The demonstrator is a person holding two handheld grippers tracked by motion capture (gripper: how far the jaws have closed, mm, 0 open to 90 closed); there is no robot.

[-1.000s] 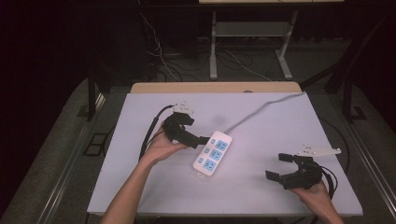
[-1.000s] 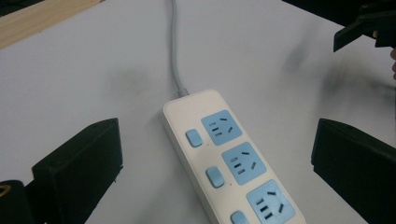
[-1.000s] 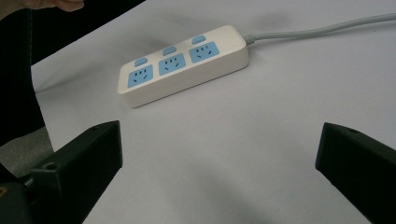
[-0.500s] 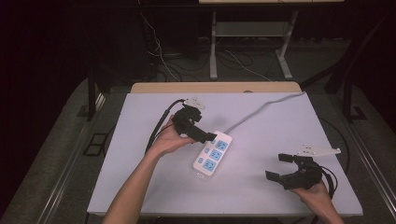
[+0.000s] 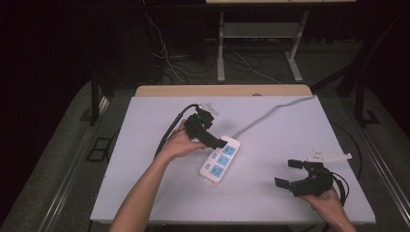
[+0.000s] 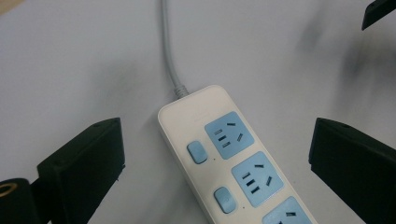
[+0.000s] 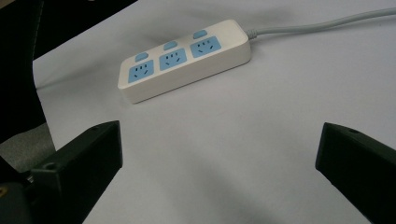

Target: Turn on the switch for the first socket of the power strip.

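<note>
A white power strip (image 5: 221, 159) with three blue sockets and blue switches lies flat near the middle of the white table (image 5: 145, 125). Its grey cord (image 5: 270, 113) runs off to the back right. My left gripper (image 5: 212, 137) hovers over the strip's cord end, open. In the left gripper view its wide-apart jaws straddle the strip (image 6: 233, 158), with my left gripper (image 6: 217, 163) low above the sockets and the cord (image 6: 168, 46) leading away. My right gripper (image 5: 289, 173) is held open near the front right edge, apart from the strip (image 7: 184, 58), which lies ahead of my right gripper (image 7: 215, 172).
A black cable (image 5: 169, 133) trails from the left gripper toward the table's left side. A wooden strip (image 5: 222, 90) borders the table's back edge. Behind it, loose cables (image 5: 251, 63) and a desk frame (image 5: 220, 43) sit on the dark floor.
My left gripper has shifted right, from beside the strip's left side to over its cord end. The right gripper and the strip have stayed put.
</note>
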